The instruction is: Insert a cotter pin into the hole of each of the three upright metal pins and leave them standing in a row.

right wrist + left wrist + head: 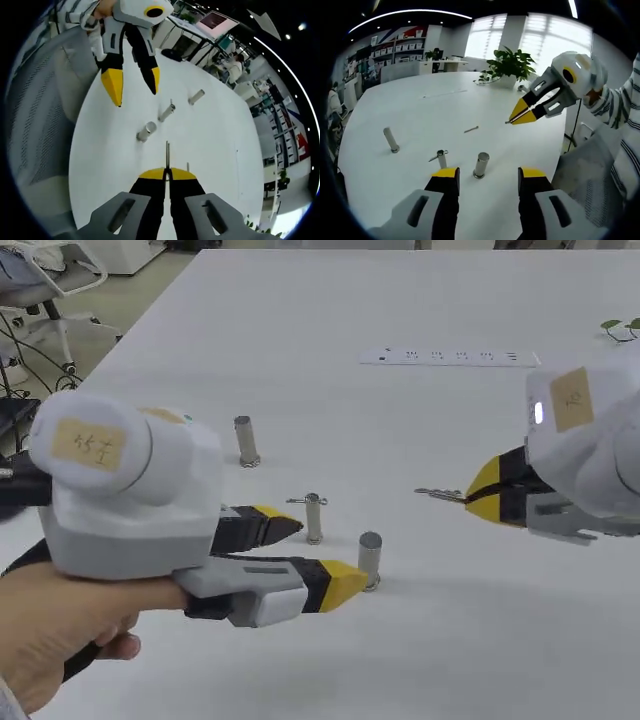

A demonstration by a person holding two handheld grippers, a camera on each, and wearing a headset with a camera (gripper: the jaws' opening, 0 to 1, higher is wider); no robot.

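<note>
At the left of the head view the left hand-held gripper [325,553] hangs low over the table [300,360] with its jaws set wide and nothing between them. Its lower tip is just beside the near metal pin [370,558], so this is the hand closer to the row. Further left and back stands the far metal pin [245,442], upright and bare. The middle metal pin [314,518] already carries a fitted cotter pin [305,501] across its top. The near metal pin is upright and bare too, and in the left gripper view it stands just ahead of the gap between the jaws. To the right, well apart from the row, the right hand-held gripper [475,495] is clamped on the held cotter pin [440,494]. Its long axis lies roughly level and points left toward the pins. From that tip the near metal pin lies to the left and a little toward the person, so the coming move is likely a leftward carry to line the point up with that pin's hole, which the pictures do not resolve. A loose cotter pin [471,129] lies flat on the table beyond the row
</note>
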